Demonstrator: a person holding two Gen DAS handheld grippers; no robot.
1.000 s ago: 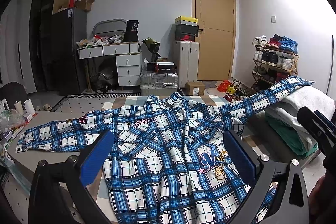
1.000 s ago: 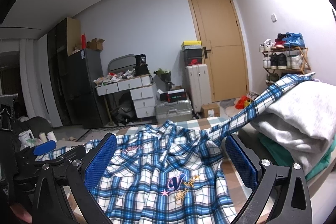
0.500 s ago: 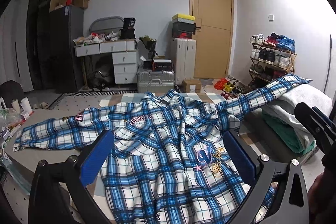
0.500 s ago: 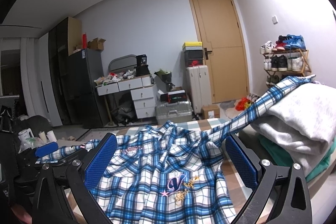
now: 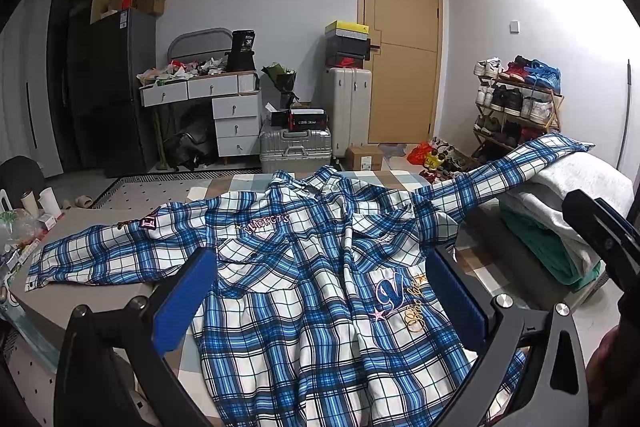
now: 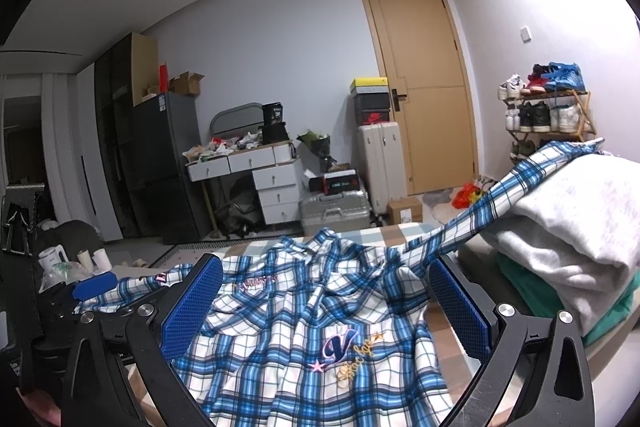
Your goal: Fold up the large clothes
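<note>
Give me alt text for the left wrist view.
A blue-and-white plaid shirt lies spread face up on a table, one sleeve draped over a pile of folded clothes at right. The open left tool hovers above it, empty; a cluttered room lies behind.

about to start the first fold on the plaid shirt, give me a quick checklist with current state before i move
1. Left gripper jaws open and holding nothing: ok.
2. Right gripper jaws open and holding nothing: ok.
3. Plaid shirt spread face up, both sleeves out: ok.
4. Shirt body smooth: not ok, wrinkles near the collar.
5. Right-side sleeve flat on the table: not ok, it drapes over the stack of folded clothes.
6. Bottom hem laid straight: cannot tell, it lies below both views.
</note>
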